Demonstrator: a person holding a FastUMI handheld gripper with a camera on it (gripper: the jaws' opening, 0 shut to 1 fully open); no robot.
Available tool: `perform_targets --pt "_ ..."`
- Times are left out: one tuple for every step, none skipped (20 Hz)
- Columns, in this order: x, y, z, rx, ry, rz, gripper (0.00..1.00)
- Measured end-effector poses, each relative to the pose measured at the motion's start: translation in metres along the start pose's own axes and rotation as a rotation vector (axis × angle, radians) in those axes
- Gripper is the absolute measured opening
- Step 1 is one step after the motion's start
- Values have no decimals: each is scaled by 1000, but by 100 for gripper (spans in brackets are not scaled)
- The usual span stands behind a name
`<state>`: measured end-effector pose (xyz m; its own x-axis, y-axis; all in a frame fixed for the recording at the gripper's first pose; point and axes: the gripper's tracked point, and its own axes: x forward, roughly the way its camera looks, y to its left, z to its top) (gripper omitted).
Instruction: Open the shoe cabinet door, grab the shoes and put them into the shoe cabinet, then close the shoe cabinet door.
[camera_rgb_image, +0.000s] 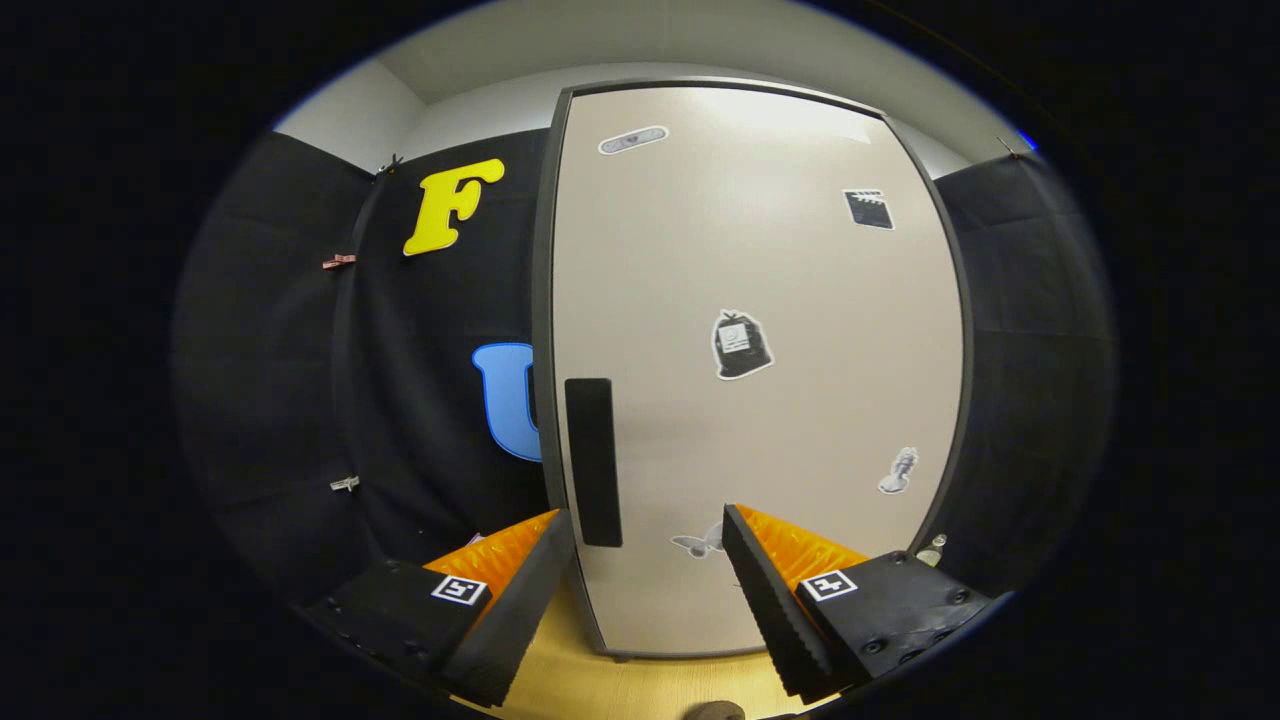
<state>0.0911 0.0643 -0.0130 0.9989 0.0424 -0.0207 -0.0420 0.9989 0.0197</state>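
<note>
While parted, gripper fingers before shut cabinet door

Claw level and facing forward, its two ridged fingers spread wide apart, nothing between them.

Cabinet door shut, interior hidden; dark object between finger bases cut off, unidentifiable.

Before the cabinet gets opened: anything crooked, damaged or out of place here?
Nothing stands out. The cabinet door is shut and sits square in its frame, its dark handle upright near one edge, stickers lying flat. The gripper is open, fingers apart just ahead of the handle, holding nothing.
</note>
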Motion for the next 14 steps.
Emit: perform_targets --pt "6 3 0 -1 -2 -3 98" --pt "14 6 -1 0 -2 -6 98" --pt "21 9 -1 1 -1 -9 98" --pt "30 10 -1 2 -5 -18 97" --pt "36 13 0 5 -7 -20 96" --pt "42 15 0 8 -9 -24 96" --pt "48 17 0 10 -12 -28 96" --pt "54 19 0 9 -14 -30 96" --pt "58 20 -1 9 -14 -38 96" --pt "62 21 -2 12 -14 -48 92" --pt "66 21 -3 11 -10 -59 90" --pt "69 21 -4 9 -3 -69 88" --pt "73 20 -8 9 3 -79 88" --pt "74 21 -9 12 10 -86 73"
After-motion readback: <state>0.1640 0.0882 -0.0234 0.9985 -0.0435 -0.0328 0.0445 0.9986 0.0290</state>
